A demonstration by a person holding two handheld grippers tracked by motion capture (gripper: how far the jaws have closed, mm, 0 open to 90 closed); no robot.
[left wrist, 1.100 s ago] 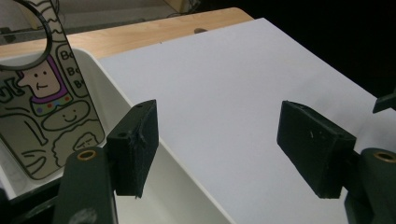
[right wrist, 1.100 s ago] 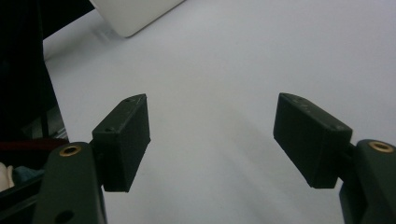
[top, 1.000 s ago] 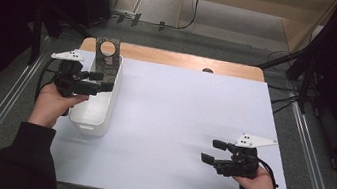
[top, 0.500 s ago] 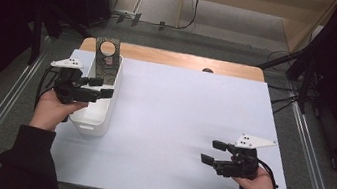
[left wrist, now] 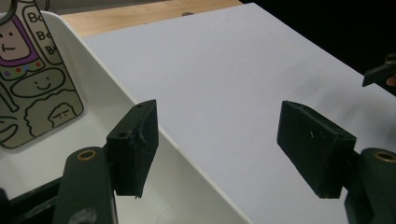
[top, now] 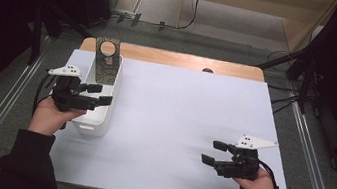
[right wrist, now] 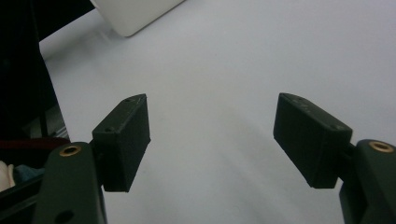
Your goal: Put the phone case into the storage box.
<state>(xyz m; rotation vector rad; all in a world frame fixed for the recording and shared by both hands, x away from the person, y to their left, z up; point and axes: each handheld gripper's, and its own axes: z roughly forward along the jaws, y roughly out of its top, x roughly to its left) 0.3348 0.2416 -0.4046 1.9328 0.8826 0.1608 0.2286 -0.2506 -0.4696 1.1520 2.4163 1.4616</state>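
Note:
A white bin (top: 91,125) stands at the left of the white table sheet (top: 178,116). A card with cartoon drawings (top: 107,56) leans upright against its far end and looks large in the left gripper view (left wrist: 32,79). My left gripper (top: 100,93) hovers open over the bin's right wall (left wrist: 116,93), one jaw above the bin, the other above the sheet, nothing between them. My right gripper (top: 213,152) rests open at the near right with empty jaws. In the right gripper view (right wrist: 212,109) it faces the bin's corner (right wrist: 135,14).
A strip of wooden tabletop (top: 172,58) shows beyond the sheet, with a small dark object (top: 205,70) on it. Metal rails (top: 316,172) run along both sides of the table. The right gripper's jaw (left wrist: 380,74) shows at the edge of the left gripper view.
My left gripper has drifted toward the near end of the bin and sunk a little. The right gripper has stayed put.

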